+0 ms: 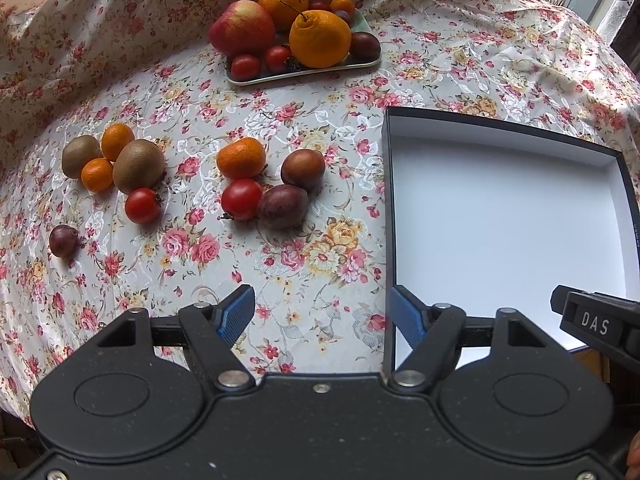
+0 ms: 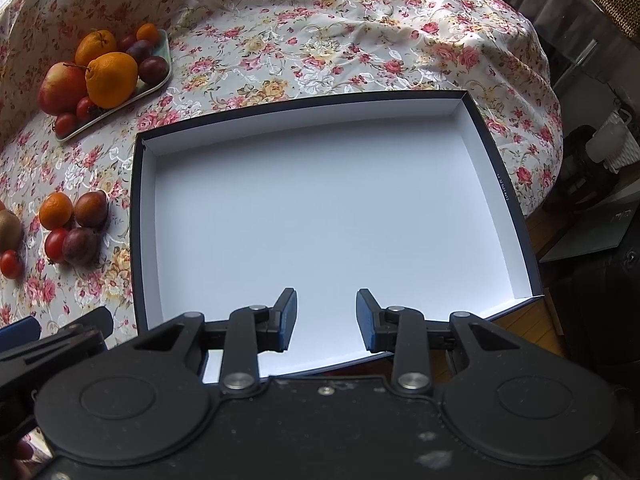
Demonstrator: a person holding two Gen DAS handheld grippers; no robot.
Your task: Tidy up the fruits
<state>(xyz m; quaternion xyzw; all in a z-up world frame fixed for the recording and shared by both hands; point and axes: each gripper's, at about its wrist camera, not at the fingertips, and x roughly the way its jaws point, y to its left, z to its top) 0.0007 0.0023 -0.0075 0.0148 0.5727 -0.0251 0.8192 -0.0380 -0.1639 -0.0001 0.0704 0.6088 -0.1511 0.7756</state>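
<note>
Fruits point(image 1: 244, 184) loose on the flowered counter point(image 1: 280, 120), left of white box point(image 2: 320, 208); more piled on tray point(image 1: 304, 74) behind, perhaps plums among them. Left tongs point(image 1: 322, 312) wide open, holding nothing, above cloth. Right tongs point(image 2: 327, 320) open, holding nothing, over box.

Lettering on right gripper point(image 1: 596, 326): "DAS", pale capitals on its black body, seen in the left wrist view.
Print on box point(image 2: 505, 188): small dark line along the inner right wall, too small to read in either view.
</note>
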